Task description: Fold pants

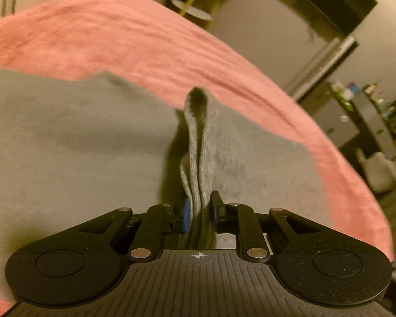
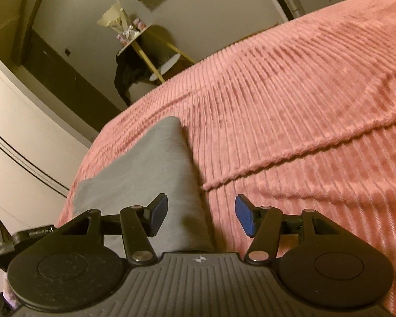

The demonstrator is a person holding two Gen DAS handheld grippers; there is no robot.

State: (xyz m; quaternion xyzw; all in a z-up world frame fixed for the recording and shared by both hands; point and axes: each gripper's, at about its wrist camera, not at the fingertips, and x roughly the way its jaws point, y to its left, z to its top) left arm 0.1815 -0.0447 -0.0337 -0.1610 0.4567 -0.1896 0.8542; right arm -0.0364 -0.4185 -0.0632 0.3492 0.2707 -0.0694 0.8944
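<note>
Grey pants (image 1: 66,145) lie spread on a pink ribbed bedspread (image 1: 118,39). My left gripper (image 1: 200,206) is shut on a folded ridge of the pants' ribbed hem (image 1: 195,132), which stands up between the blue pads. In the right wrist view a folded grey part of the pants (image 2: 155,174) lies on the bedspread (image 2: 303,119). My right gripper (image 2: 201,216) is open and empty, hovering just over the right edge of that grey fabric.
The bed edge curves at the right in the left wrist view, with shelves (image 1: 369,111) beyond it. A small round side table (image 2: 150,52) with a bouquet stands past the bed's far edge. A white wardrobe (image 2: 18,132) is on the left.
</note>
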